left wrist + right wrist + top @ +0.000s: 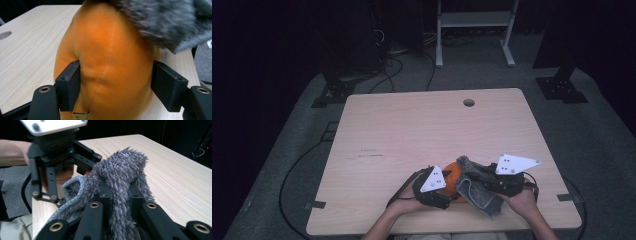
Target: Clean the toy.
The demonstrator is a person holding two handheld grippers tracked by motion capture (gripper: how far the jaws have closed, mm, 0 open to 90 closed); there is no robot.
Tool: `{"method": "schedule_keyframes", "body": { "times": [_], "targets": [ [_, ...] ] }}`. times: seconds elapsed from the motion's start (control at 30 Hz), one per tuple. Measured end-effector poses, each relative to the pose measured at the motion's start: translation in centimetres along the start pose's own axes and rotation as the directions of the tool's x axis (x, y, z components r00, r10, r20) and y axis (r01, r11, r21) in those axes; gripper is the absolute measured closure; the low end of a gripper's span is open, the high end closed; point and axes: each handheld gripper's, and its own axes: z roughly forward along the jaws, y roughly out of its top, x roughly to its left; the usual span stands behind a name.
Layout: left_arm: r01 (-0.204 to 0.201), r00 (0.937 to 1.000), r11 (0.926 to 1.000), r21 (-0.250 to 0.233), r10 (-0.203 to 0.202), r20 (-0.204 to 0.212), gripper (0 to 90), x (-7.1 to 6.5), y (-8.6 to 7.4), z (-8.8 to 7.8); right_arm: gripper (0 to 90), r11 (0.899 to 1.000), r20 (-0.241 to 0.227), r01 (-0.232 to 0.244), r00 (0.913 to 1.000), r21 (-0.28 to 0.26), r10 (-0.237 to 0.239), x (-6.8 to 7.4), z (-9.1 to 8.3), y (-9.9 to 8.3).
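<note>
An orange soft, rounded thing lies near the table's front edge, partly under a grey fuzzy cloth. In the left gripper view my left gripper is shut on the orange thing, both pads pressing dents into its sides, with grey cloth draped over its top right. My right gripper is shut on a fold of the grey fuzzy cloth, which bunches up over its fingers. The left gripper sits just beyond it. From above, the two grippers face each other.
The light wooden table has a round cable hole near its far edge. A white metal frame and dark stands sit on the floor behind, with cables trailing there.
</note>
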Motion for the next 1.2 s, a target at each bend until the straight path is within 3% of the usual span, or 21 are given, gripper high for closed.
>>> {"method": "schedule_keyframes", "body": {
  "times": [0.1,0.33,0.43,0.53,0.6,0.7,0.83,0.93,1.1,1.2],
  "targets": [
    [0.002,0.9999,0.9996,-0.027,-0.002,0.010,27.1,0.3,-0.1,-0.3,77.6,0.999,0.011,-0.039,0.9992,-0.012,0.039,-0.9,-0.6,-0.7],
    [0.004,1.0000,0.9995,-0.031,-0.004,0.005,26.8,0.3,0.0,-0.1,77.6,0.999,0.036,-0.049,0.9982,0.012,0.048,-1.6,-1.6,-1.6],
    [0.019,0.9997,0.9996,-0.023,-0.019,-0.013,27.4,0.3,0.0,-0.1,77.6,0.999,0.039,-0.036,0.9986,0.021,0.035,-1.3,-1.6,-1.5],
    [0.031,0.9995,0.9992,-0.025,-0.031,-0.001,26.5,0.3,0.0,0.1,77.6,1.000,0.031,-0.022,0.9993,0.019,0.022,-0.7,-1.4,-1.2],
    [0.034,0.9993,0.9987,-0.038,-0.034,0.015,18.5,0.6,-0.4,0.2,77.6,1.000,0.010,-0.005,0.9999,0.016,0.005,-0.2,-1.0,-0.9],
    [0.059,0.9981,0.9975,-0.039,-0.059,0.017,14.4,1.0,-0.6,0.3,77.6,1.000,-0.006,-0.006,1.0000,0.014,0.006,0.1,-0.5,-0.4],
    [0.015,0.9999,0.9994,-0.031,-0.014,0.008,21.8,0.3,-0.4,0.6,77.5,1.000,-0.065,0.017,0.9977,0.002,-0.017,1.2,0.5,0.5],
    [-0.005,1.0000,0.9996,-0.027,0.004,-0.007,28.0,0.0,-0.3,0.5,77.6,0.999,-0.040,0.039,0.9985,0.016,-0.039,1.3,0.6,0.7],
    [-0.003,0.9989,0.9995,-0.033,0.004,0.047,28.1,0.4,-0.2,-0.1,77.6,0.999,0.023,-0.033,0.9992,0.002,0.033,-0.9,-0.7,-0.6],
    [0.039,0.9976,0.9973,-0.063,-0.035,0.060,23.2,1.0,-0.1,-0.5,77.6,0.997,0.039,-0.081,0.9959,0.001,0.081,-1.8,-1.5,-1.6]
  ]
}}
